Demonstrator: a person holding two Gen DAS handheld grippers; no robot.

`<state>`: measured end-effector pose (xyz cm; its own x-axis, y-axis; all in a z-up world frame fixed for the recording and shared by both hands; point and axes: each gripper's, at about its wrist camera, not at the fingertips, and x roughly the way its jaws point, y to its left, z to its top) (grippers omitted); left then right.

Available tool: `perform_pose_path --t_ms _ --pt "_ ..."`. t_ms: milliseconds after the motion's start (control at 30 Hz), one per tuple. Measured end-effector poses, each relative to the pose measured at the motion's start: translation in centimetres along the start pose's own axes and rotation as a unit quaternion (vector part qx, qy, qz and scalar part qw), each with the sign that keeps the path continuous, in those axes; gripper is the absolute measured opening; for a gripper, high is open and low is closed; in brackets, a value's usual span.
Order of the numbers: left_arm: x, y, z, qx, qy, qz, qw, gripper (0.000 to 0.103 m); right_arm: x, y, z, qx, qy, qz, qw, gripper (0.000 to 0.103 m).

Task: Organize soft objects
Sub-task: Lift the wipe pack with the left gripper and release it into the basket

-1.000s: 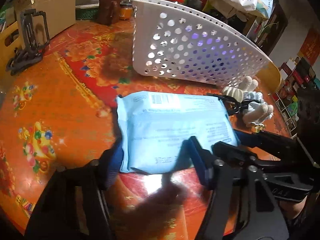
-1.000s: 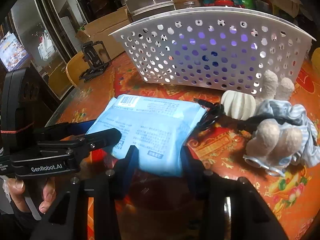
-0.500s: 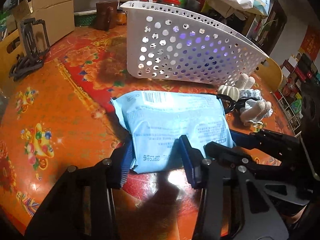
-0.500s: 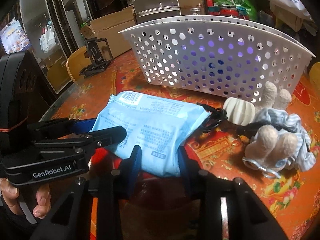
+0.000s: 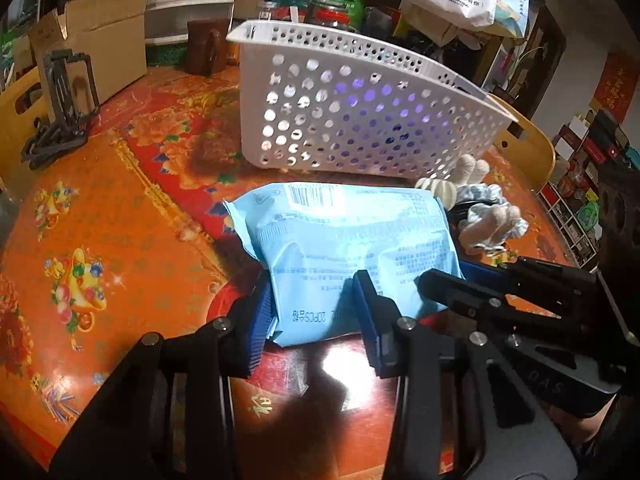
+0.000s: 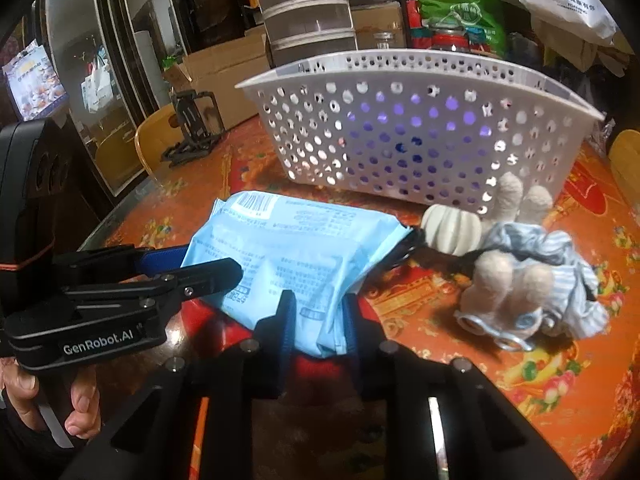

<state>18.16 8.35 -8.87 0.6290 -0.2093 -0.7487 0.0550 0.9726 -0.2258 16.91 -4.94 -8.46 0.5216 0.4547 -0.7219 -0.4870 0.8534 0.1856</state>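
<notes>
A light blue soft pack [image 5: 348, 248] with a barcode is lifted at its near end above the table. My left gripper [image 5: 314, 312] is shut on its near left corner. My right gripper [image 6: 318, 320] is shut on the pack [image 6: 296, 252] at its near right corner. A white perforated basket [image 5: 360, 116] stands behind the pack, also in the right wrist view [image 6: 420, 132]. A plush toy in striped blue cloth [image 6: 524, 276] lies right of the pack, beside a white ribbed soft object [image 6: 452, 228].
The table has an orange and red flowered cover [image 5: 100, 216]. A black metal stand [image 5: 60, 112] sits at the far left. Cardboard boxes [image 5: 100, 36], plastic drawers [image 6: 308, 12], jars and bags crowd behind the basket. A yellow chair [image 5: 528, 152] stands at the right.
Both grippers have closed tighter on the blue pack and raised its near end off the table. The basket looks more upright and slightly farther in both views.
</notes>
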Motion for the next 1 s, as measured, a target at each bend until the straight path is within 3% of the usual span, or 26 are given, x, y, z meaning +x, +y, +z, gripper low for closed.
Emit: perform_pose_path --t_ms 633,1000 --pt "-7.5 -4.0 2.8 0.032 -0.084 -0.006 0.9960 0.037 -8.2 0.3 3.3 -0.027 -0.084 -0.016 0.996 0.022" --pt "-11.1 -8.0 8.8 0.063 -0.144 -0.023 0.9873 0.032 -12.8 -2.2 8.6 -0.034 -0.137 -0.035 0.989 0.021"
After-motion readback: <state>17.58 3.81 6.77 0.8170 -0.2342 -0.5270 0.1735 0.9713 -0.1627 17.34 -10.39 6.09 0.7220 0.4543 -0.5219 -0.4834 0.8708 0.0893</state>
